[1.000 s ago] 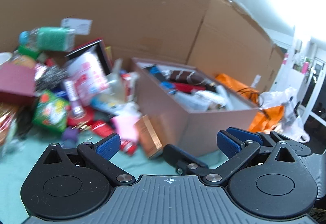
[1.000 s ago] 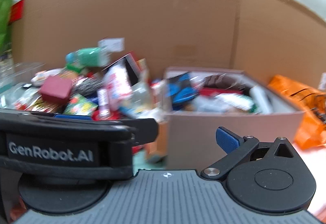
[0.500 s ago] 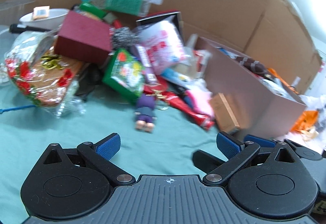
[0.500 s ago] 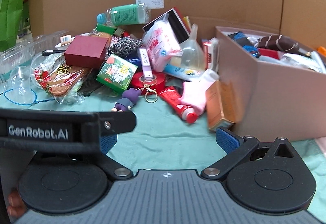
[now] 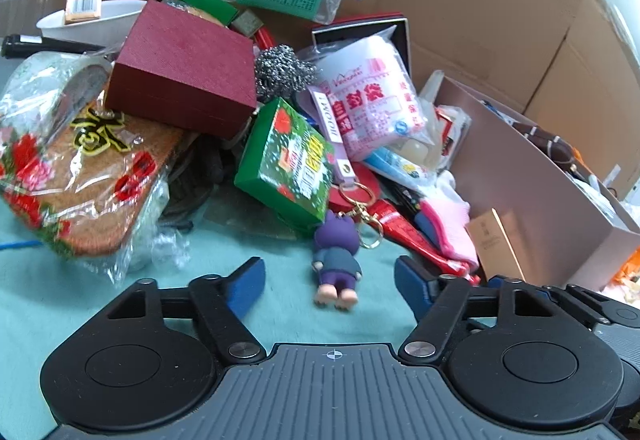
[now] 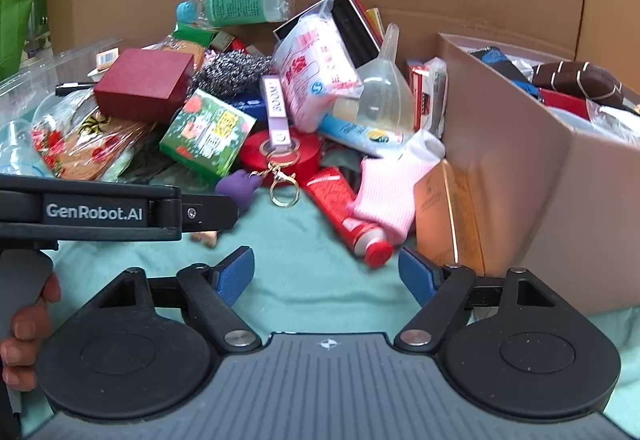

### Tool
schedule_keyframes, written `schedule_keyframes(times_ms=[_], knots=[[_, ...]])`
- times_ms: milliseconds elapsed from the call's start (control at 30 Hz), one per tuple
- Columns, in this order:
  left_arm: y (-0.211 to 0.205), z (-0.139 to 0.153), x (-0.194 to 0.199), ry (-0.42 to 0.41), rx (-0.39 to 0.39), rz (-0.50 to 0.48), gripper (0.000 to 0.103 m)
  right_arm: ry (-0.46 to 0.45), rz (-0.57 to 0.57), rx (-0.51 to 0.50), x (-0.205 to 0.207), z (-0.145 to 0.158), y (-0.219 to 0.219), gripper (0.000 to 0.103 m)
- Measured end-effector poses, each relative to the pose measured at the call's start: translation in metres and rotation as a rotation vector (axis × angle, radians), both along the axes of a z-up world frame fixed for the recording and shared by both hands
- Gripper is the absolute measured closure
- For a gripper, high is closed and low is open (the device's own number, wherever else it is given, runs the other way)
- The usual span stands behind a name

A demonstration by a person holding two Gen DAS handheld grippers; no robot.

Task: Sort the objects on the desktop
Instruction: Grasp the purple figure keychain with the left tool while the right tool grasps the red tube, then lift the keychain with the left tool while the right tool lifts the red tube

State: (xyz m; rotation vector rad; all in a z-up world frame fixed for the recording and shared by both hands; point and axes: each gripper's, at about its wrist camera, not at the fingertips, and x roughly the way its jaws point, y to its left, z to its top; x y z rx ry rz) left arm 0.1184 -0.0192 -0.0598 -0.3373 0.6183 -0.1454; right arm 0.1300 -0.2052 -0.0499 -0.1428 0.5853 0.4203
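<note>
left gripper (image 5: 330, 282): fingers apart, nothing between them, just been narrowing | purple doll (image 5: 337, 260) lies on the teal worktop (image 5: 100, 292) at its 12 o'clock, close | right gripper (image 6: 326, 272): fingers apart too, empty, also just narrowing | red tube (image 6: 346, 216) at its 12–1 o'clock, tan box (image 6: 560, 176) at 2 o'clock

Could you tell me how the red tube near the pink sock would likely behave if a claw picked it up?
The red tube looks soft-walled, so it would probably dent under pressure. Its glossy surface may be slippery. Lying flat on the cloth with a round cap, it might roll slightly if nudged.
</note>
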Motion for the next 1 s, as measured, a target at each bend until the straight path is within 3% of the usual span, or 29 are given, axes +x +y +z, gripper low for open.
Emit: schedule_keyframes(times_ms=[167, 333, 367, 400, 433, 467, 700, 1000], knots=[[-0.006, -0.002, 0.012, 0.008, 0.056, -0.011, 0.04, 0.011, -0.004, -0.003, 0.014, -0.002, 0.001, 0.037], [-0.011, -0.003, 0.02, -0.001, 0.081, -0.014, 0.039, 0.038, -0.007, 0.019, 0.023, -0.005, -0.002, 0.044], [-0.013, -0.003, 0.021, -0.003, 0.092, -0.019, 0.04, 0.041, -0.008, 0.013, 0.023, -0.005, -0.001, 0.054], [-0.014, -0.003, 0.021, -0.002, 0.103, -0.017, 0.05, 0.05, -0.009, 0.006, 0.024, -0.006, -0.001, 0.064], [-0.014, -0.003, 0.02, 0.002, 0.11, -0.013, 0.071, 0.05, -0.005, 0.011, 0.023, -0.006, -0.001, 0.069], [-0.013, -0.003, 0.02, 0.007, 0.098, -0.028, 0.077, 0.057, -0.003, 0.014, 0.021, -0.005, -0.001, 0.07], [-0.014, 0.0, 0.002, 0.007, 0.114, -0.048, 0.078, 0.062, 0.042, 0.021, -0.007, -0.005, -0.002, 0.072], [-0.003, 0.007, -0.067, 0.04, 0.09, -0.123, 0.078, 0.084, 0.104, 0.011, -0.064, 0.0, -0.021, 0.072]])
